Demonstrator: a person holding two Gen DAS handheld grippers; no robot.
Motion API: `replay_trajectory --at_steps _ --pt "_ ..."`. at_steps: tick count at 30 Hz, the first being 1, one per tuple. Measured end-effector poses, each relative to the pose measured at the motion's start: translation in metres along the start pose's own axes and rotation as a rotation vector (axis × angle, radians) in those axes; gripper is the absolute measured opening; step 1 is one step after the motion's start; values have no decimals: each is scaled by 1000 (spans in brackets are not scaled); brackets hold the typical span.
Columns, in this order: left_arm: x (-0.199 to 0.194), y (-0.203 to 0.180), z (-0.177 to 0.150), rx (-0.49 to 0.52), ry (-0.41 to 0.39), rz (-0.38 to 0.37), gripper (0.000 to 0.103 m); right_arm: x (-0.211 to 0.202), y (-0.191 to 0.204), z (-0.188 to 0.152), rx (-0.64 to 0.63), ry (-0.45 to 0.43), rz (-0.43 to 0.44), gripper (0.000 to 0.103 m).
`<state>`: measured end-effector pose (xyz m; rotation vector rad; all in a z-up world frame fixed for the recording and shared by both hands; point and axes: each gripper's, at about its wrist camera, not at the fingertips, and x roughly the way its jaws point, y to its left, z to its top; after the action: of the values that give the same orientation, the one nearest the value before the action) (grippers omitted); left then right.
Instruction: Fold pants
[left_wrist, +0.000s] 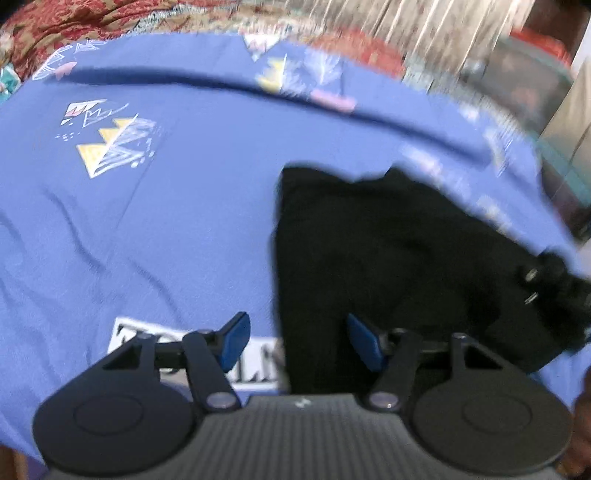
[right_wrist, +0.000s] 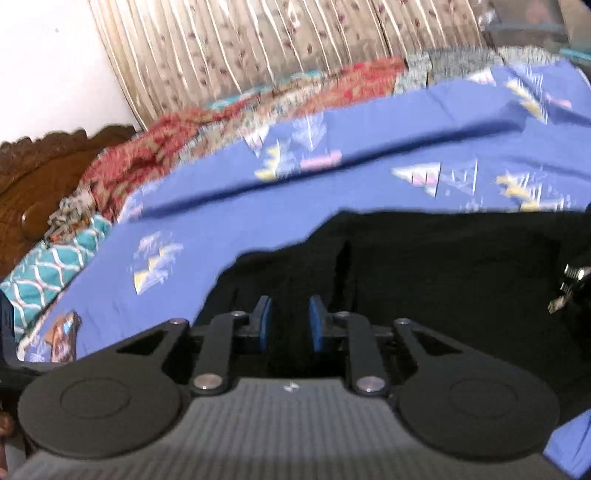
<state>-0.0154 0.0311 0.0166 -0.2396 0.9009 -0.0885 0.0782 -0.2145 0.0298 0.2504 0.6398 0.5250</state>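
Black pants (left_wrist: 399, 258) lie partly folded on a blue printed bedsheet (left_wrist: 166, 221). My left gripper (left_wrist: 300, 341) is open and hovers low over the pants' left edge, one blue pad (left_wrist: 236, 341) above the sheet, the other above the black cloth. In the right wrist view the pants (right_wrist: 443, 277) fill the lower right, with metal fastenings (right_wrist: 572, 275) at their right edge. My right gripper (right_wrist: 290, 325) sits right over the black cloth, its pads (right_wrist: 264, 325) a narrow gap apart. No cloth shows pinched between them.
Red patterned bedding (right_wrist: 155, 147) and a teal patterned cloth (right_wrist: 48, 273) are heaped along the bed's far side. A carved wooden headboard (right_wrist: 40, 177) and a pleated curtain (right_wrist: 258, 48) stand behind. A white printed label (left_wrist: 258, 360) lies on the sheet near my left gripper.
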Motion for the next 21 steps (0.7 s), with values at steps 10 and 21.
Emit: replay_trajectory --at_steps 10,21 --pt "-7 10 -6 -38 -12 -21 66 21 -31 -7 163 135 -30 31" --pt "-49 10 3 -60 -128 -113 66 -57 -91 -9 290 -54 -122 37"
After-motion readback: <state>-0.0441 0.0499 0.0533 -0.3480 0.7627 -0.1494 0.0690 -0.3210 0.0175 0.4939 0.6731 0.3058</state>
